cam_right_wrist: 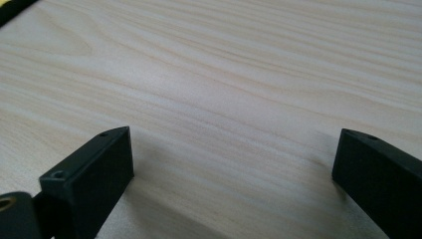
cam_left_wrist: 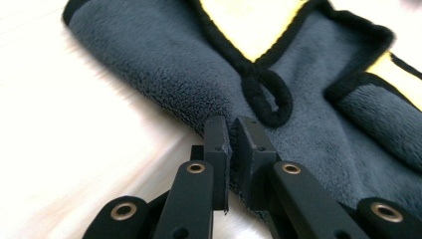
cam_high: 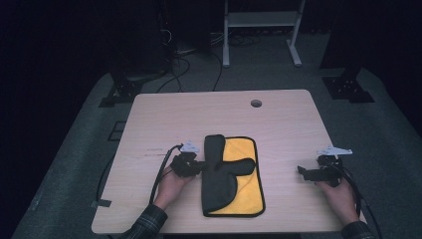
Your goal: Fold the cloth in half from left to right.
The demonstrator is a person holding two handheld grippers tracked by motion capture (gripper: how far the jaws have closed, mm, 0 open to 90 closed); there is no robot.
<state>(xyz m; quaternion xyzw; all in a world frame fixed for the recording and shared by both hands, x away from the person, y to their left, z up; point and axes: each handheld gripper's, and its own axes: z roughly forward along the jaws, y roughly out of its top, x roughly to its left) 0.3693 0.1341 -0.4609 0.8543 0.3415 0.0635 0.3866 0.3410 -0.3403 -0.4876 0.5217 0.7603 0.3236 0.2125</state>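
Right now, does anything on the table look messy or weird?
Yes. The cloth isn't flat: its dark grey side is folded over the yellow side in a crooked, lumpy flap. The left gripper is shut at the cloth's left edge. The right gripper rests open on the bare table.

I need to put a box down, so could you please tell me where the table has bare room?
The far strip between the cable hole and the yellow-and-grey cloth is bare, as is the stretch between the cloth and the right gripper. It is crowded where the left gripper meets the cloth.
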